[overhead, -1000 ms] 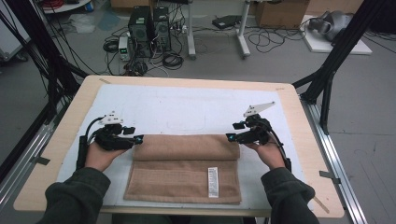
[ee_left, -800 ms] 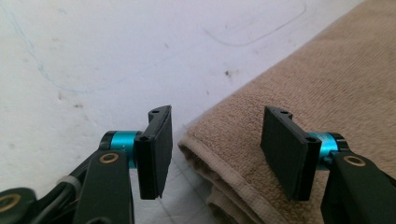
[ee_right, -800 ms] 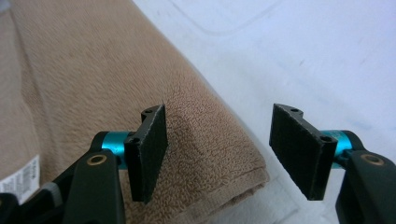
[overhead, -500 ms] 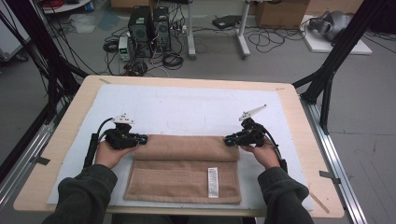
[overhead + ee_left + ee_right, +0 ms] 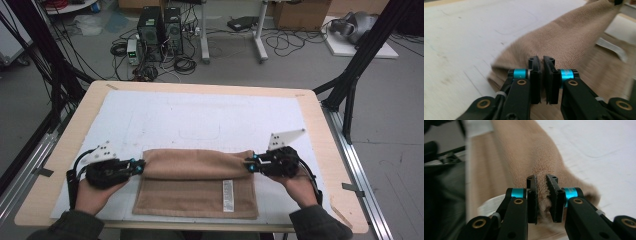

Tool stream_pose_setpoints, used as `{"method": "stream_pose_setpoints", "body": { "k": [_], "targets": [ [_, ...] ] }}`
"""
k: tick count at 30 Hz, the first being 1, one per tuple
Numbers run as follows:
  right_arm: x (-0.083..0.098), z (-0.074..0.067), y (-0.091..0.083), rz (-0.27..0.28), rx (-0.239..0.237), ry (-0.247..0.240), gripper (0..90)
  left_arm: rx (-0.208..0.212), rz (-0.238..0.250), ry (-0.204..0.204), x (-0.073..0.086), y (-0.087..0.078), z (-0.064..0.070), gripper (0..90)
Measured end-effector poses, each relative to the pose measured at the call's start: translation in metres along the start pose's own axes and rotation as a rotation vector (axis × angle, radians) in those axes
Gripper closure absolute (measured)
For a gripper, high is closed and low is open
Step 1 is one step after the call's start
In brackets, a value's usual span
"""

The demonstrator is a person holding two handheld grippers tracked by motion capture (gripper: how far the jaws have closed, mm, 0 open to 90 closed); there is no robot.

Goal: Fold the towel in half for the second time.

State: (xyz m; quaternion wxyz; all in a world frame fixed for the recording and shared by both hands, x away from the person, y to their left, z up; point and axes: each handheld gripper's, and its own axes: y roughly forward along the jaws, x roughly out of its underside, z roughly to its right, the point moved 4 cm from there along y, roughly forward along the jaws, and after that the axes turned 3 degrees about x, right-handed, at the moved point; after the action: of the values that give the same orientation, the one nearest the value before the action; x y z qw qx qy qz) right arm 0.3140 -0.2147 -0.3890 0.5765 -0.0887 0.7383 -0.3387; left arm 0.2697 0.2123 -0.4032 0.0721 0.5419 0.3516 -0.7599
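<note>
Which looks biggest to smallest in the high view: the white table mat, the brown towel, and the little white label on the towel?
1. White table mat, easily the biggest.
2. Brown towel, which covers just a part of the mat's near side.
3. White label, a thin strip on the towel, by far the smallest.

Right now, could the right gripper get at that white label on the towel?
Probably not without letting go: the right gripper is shut on the towel edge. The white label itself lies uncovered close by.
</note>
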Motion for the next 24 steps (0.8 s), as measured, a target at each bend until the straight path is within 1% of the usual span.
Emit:
{"method": "stream_pose_setpoints", "body": {
  "k": [1,2,3,4,5,7,8,9,10,11,12,13,14,15,16,18,20,22,23,24],
  "targets": [
    [0.003,-0.010,-0.006,0.007,-0.019,-0.010,75.0,0.004,0.003,0.007,0.001,-0.005,0.004,75.3],
    [0.005,-0.014,-0.009,0.010,-0.029,-0.016,73.5,-0.002,0.012,0.010,0.001,-0.012,0.009,72.0],
    [0.007,-0.021,-0.014,0.014,-0.028,-0.033,72.4,-0.023,0.013,0.026,0.000,-0.018,0.011,66.9],
    [0.007,-0.023,-0.017,0.034,-0.028,-0.039,70.4,-0.036,0.012,0.032,-0.001,-0.020,0.011,63.7],
    [0.007,-0.024,-0.019,0.043,-0.030,-0.034,68.6,-0.043,0.005,0.041,-0.003,-0.023,0.011,62.0],
    [0.005,-0.019,-0.023,0.058,-0.012,-0.030,66.6,-0.057,0.006,0.056,-0.008,-0.023,0.009,60.7],
    [0.005,-0.016,-0.022,0.066,-0.003,-0.023,65.1,-0.064,-0.006,0.060,-0.010,-0.019,0.007,60.2],
    [0.004,-0.009,-0.019,0.052,0.015,-0.010,64.7,-0.059,-0.012,0.058,-0.011,-0.015,0.006,59.5],
    [0.005,-0.006,-0.016,0.039,0.026,-0.015,63.9,-0.049,-0.021,0.059,-0.011,-0.009,0.004,59.3],
    [0.006,-0.002,-0.008,0.005,0.029,-0.016,62.3,-0.048,-0.022,0.057,-0.011,-0.005,0.003,59.4],
    [0.007,0.001,-0.003,-0.006,0.034,-0.020,61.2,-0.043,-0.022,0.048,-0.010,0.002,0.000,59.3],
    [0.010,0.005,0.004,-0.026,0.033,-0.017,60.5,-0.039,-0.024,0.039,-0.009,0.007,-0.002,59.2],
    [0.012,0.007,0.008,-0.037,0.025,-0.012,60.2,-0.031,-0.034,0.028,-0.006,0.014,-0.006,59.3],
    [0.015,0.009,0.015,-0.043,0.011,-0.003,59.1,-0.034,-0.046,0.023,-0.005,0.019,-0.008,59.2],
    [0.017,0.010,0.019,-0.045,0.018,-0.002,58.7,-0.036,-0.075,0.019,-0.001,0.026,-0.012,59.1],
    [0.024,0.014,0.029,-0.080,0.035,-0.001,58.1,-0.044,-0.152,0.043,0.005,0.038,-0.015,60.8],
    [0.030,0.014,0.037,-0.108,0.038,0.001,58.9,-0.025,-0.207,0.066,0.010,0.048,-0.014,69.9],
    [0.035,0.013,0.047,-0.131,0.034,-0.011,67.5,-0.016,-0.228,0.066,0.016,0.054,-0.014,78.1],
    [0.038,0.012,0.050,-0.141,0.042,-0.022,72.9,-0.012,-0.237,0.059,0.020,0.055,-0.014,81.4],
    [0.039,0.011,0.053,-0.140,0.041,-0.034,78.8,-0.008,-0.231,0.055,0.022,0.055,-0.015,83.5]
  ]
}}
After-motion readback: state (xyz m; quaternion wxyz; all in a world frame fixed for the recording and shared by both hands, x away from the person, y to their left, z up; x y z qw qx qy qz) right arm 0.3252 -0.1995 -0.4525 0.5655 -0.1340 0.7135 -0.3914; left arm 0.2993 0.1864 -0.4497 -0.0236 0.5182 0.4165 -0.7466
